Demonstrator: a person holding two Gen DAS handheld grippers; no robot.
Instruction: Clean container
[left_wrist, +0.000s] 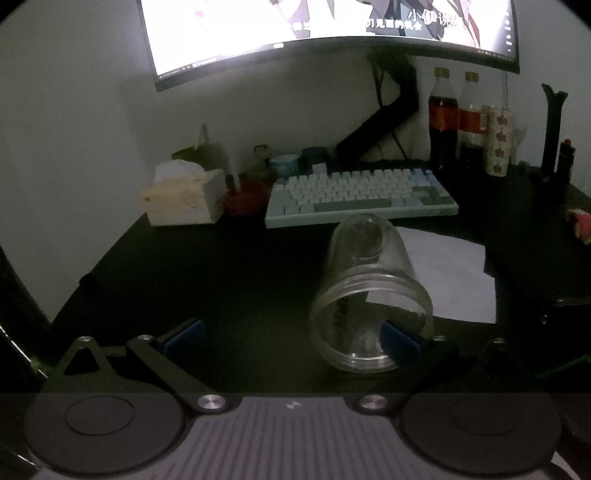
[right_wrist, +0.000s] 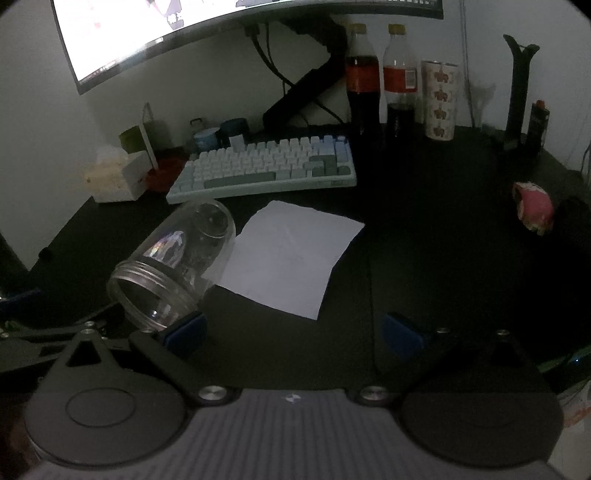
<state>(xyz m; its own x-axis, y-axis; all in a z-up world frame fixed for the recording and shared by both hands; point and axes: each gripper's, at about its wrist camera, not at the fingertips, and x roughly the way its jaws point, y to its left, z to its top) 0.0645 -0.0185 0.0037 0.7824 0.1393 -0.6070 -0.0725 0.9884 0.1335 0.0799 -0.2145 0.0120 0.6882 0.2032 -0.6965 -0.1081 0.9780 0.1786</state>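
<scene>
A clear glass jar (left_wrist: 369, 280) lies on its side on the black desk, with no lid and its threaded mouth towards me. My left gripper (left_wrist: 291, 338) is open; its right fingertip (left_wrist: 400, 343) overlaps the lower right of the jar's mouth, and I cannot tell whether it is inside. A white paper sheet (right_wrist: 291, 251) lies flat just right of the jar (right_wrist: 173, 266). My right gripper (right_wrist: 291, 334) is open and empty above the desk in front of the sheet. Its left fingertip (right_wrist: 184, 332) sits just below the jar's rim.
A pale keyboard (right_wrist: 266, 166) lies behind the jar under a lit monitor (left_wrist: 332, 29). A tissue box (left_wrist: 184, 199) stands at the back left. Two cola bottles (right_wrist: 364, 77) and a patterned cup (right_wrist: 439, 99) stand at the back right. A pink packet (right_wrist: 533, 206) lies at the right.
</scene>
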